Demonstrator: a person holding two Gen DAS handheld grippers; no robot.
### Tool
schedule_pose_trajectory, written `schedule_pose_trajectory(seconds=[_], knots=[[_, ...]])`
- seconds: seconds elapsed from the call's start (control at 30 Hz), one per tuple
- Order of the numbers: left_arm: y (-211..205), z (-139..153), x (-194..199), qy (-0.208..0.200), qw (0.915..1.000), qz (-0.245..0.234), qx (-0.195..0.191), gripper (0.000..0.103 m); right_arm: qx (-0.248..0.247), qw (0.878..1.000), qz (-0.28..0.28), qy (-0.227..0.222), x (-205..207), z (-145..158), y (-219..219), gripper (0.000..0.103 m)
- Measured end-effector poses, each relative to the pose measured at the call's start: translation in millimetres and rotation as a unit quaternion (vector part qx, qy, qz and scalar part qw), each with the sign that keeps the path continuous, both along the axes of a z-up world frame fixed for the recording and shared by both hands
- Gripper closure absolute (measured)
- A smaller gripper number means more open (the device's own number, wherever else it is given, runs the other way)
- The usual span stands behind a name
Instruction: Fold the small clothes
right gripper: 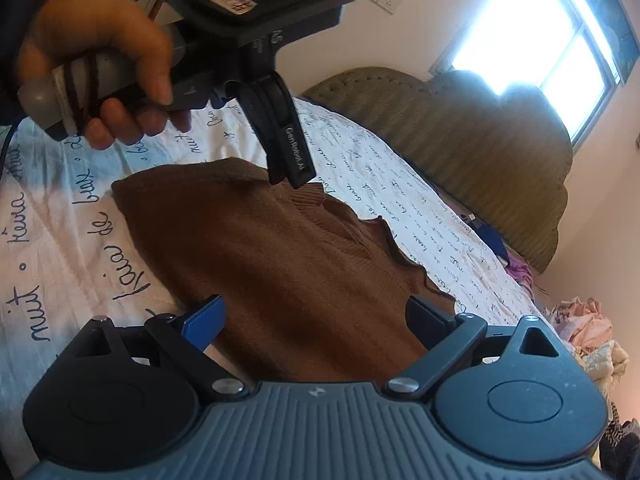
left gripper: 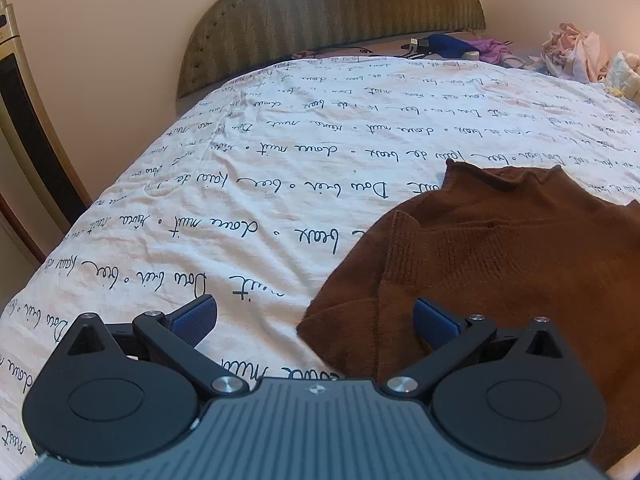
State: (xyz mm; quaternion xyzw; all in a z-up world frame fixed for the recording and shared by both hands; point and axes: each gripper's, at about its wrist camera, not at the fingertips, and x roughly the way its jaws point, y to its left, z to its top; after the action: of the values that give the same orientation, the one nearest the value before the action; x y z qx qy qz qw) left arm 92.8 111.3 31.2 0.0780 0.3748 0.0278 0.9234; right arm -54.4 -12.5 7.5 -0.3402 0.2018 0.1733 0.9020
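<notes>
Sweater (left gripper: 500, 256): brown knit, soft, limp, probably light, lying flat on bed (left gripper: 280, 184); grip at hem or shoulder edge; left claw (left gripper: 316, 320) and right claw (right gripper: 314, 320) wide open, empty, hovering over sweater.

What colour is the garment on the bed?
Brown, a plain knit sweater; the left wrist view shows it best.

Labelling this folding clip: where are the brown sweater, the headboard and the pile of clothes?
brown sweater (left gripper: 500, 248), left wrist view, middle of the knit body.
headboard (left gripper: 332, 20), left wrist view, padded face.
pile of clothes (left gripper: 576, 52), left wrist view, pink heap's middle.
</notes>
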Motion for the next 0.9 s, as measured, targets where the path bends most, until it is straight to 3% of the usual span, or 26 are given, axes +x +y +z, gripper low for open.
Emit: schedule_pose_trajectory(seconds=[0.2, 0.37, 0.5, 0.6, 0.77, 0.9], knots=[[12.9, -0.4, -0.2, 0.017, 0.9994, 0.011, -0.028, 0.000, -0.022, 1.000, 0.019, -0.007, -11.0, -11.3, 13.9, 0.006], [45.4, -1.4, -2.3, 0.058, 0.9902, 0.030, -0.124, 0.000, -0.015, 1.000, 0.023, -0.004, -18.2, -10.9, 17.6, 0.006], [76.0, -11.5, 0.2, 0.105, 0.9652, 0.036, -0.237, 0.000, -0.013, 1.000, 0.026, 0.007, -20.5, -14.8, 22.1, 0.006], [91.4, -25.7, 9.7, 0.138, 0.9360, 0.049, -0.320, 0.000, -0.021, 0.999, 0.029, 0.006, -18.1, -20.0, 30.9, 0.006], [99.4, -32.3, 15.8, 0.133, 0.9129, 0.075, -0.379, 0.000, -0.048, 0.998, 0.037, -0.013, -12.0, -27.6, 49.3, 0.006], [98.0, -39.2, 24.6, 0.143, 0.8826, 0.052, -0.445, 0.000, -0.066, 0.997, 0.040, -0.026, -9.2, -33.3, 59.7, 0.006]])
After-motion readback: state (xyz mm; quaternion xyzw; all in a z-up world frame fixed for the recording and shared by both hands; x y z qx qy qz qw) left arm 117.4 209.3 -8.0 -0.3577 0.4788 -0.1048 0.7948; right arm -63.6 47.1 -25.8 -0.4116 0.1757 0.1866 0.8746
